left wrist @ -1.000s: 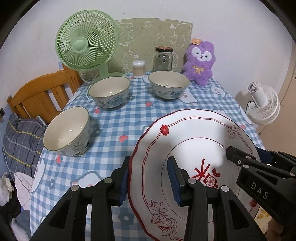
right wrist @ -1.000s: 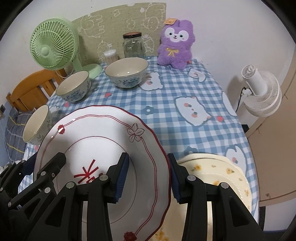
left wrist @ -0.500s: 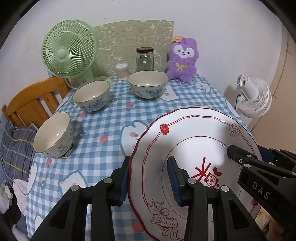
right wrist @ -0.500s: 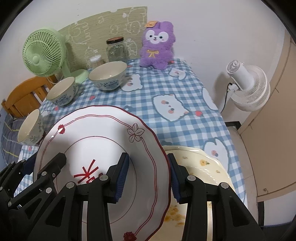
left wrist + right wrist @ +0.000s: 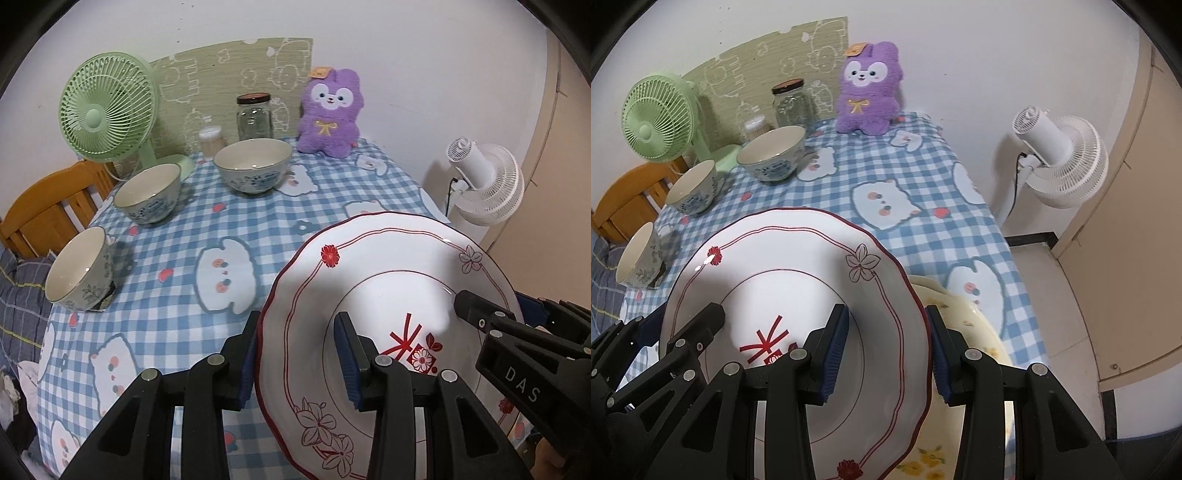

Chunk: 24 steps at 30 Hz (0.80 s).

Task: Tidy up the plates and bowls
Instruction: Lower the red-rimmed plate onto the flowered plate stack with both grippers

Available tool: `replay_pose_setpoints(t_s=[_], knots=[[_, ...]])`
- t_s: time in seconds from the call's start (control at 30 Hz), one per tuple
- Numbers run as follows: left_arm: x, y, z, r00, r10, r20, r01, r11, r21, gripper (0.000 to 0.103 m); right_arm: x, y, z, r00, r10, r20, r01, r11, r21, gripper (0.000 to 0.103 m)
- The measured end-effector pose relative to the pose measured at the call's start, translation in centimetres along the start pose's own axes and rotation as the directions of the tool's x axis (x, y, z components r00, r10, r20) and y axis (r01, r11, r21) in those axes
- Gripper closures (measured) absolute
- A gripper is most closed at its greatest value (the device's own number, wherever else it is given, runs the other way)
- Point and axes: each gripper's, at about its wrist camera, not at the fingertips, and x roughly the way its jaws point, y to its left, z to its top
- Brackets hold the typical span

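Note:
A white plate (image 5: 388, 266) with a red wavy rim and flower marks hangs tilted over the near side of the checked table. My left gripper (image 5: 297, 321) is shut on its left rim. My right gripper (image 5: 886, 314) is shut on the opposite rim of the same white plate (image 5: 783, 258). A pale yellow flowered plate (image 5: 964, 317) lies on the table just below and to the right, partly hidden. Three patterned bowls stand apart on the far left: the widest bowl (image 5: 253, 164) at the back, a middle bowl (image 5: 147, 192), and a near bowl (image 5: 79, 269) by the table's left edge.
Along the back wall stand a green fan (image 5: 107, 110), a glass jar (image 5: 254, 118), a small toothpick pot (image 5: 211, 139) and a purple plush toy (image 5: 330, 118). A white floor fan (image 5: 1060, 155) stands off the table's right edge. A wooden chair (image 5: 44, 210) is at the left.
Both grippers have carried the white plate to the right across the table. The bowls have slid leftward in both views, and more of the yellow plate's far side shows beside the right gripper.

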Motion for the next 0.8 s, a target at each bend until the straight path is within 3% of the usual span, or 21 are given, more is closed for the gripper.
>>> replay_pose_setpoints(t_s=[0.8], knots=[[1.6,-5.5,-2.3,0.996,-0.047,-0.073,0.052,0.997,0.061,0.064,0.6,-6.0,-3.8,0.999,-0.014,-0.044,0.017,0.996,0.082,0.059]])
